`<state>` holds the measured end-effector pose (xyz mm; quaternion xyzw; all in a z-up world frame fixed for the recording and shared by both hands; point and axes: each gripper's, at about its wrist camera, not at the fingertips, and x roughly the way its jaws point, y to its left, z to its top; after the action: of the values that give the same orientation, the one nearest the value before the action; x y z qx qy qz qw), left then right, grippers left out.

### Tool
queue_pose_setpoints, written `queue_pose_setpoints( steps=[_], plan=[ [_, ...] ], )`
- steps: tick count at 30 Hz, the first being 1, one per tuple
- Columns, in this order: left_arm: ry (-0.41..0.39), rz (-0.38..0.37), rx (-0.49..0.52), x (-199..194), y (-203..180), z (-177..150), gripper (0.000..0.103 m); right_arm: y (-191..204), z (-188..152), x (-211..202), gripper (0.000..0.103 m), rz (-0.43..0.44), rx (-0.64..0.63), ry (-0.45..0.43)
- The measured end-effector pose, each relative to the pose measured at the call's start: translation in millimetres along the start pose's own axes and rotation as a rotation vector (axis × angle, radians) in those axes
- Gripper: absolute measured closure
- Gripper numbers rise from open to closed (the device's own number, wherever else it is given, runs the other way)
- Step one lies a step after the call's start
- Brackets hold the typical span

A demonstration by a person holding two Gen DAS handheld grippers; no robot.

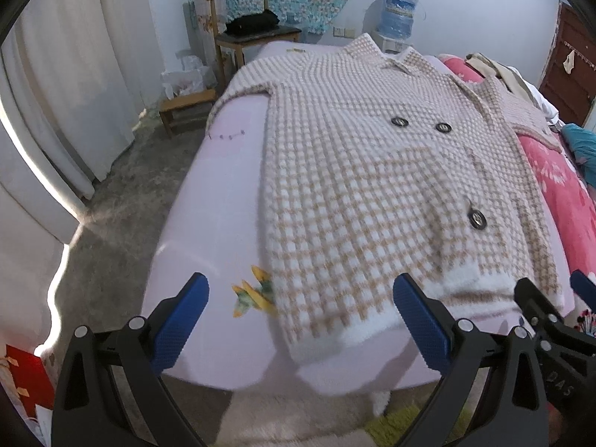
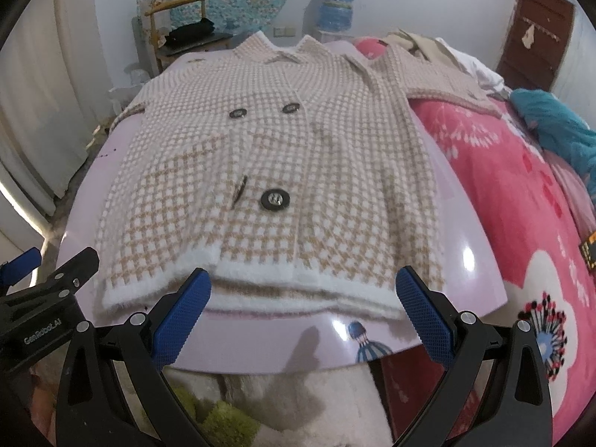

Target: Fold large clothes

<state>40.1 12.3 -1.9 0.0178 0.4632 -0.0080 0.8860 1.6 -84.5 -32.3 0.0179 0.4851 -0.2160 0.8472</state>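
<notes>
A large beige-and-white checked knit coat with dark buttons lies flat, front up, on a lilac table, collar at the far end, white fuzzy hem at the near edge. It fills the right wrist view too. My left gripper is open and empty, just before the hem's left corner. My right gripper is open and empty, just before the hem's middle. The right gripper shows at the left wrist view's right edge, the left gripper at the right wrist view's left edge.
A pink floral blanket covers the bed to the right, with teal cloth on it. A wooden chair and a low stool stand beyond the table's far left. White curtains hang on the left. A water dispenser stands by the wall.
</notes>
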Motion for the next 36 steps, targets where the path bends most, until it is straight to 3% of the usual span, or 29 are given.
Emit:
queue_pose_setpoints(
  steps=[4, 10, 16, 19, 23, 34, 36],
  plan=[
    [-0.038, 0.038, 0.015, 2, 5, 13, 0.006, 2, 10, 1, 0.007, -0.008, -0.001, -0.038],
    [-0.028, 0.038, 0.015, 21, 19, 33, 0.006, 6, 30, 9, 0.007, 0.014, -0.029, -0.077],
    [-0.068, -0.086, -0.057, 34, 51, 50, 0.006, 21, 58, 19, 0.007, 0.052, -0.135, -0.121],
    [-0.119, -0.172, -0.114, 37, 74, 58, 0.006, 28, 74, 27, 0.007, 0.123, -0.166, -0.138],
    [-0.139, -0.201, -0.173, 46, 100, 73, 0.006, 45, 94, 38, 0.007, 0.199, -0.207, -0.152],
    [-0.142, -0.332, -0.524, 100, 195, 127, 0.006, 91, 131, 88, 0.007, 0.334, -0.272, -0.073],
    [-0.099, -0.417, -0.620, 127, 214, 135, 0.006, 98, 134, 95, 0.007, 0.346, -0.287, -0.069]
  ],
)
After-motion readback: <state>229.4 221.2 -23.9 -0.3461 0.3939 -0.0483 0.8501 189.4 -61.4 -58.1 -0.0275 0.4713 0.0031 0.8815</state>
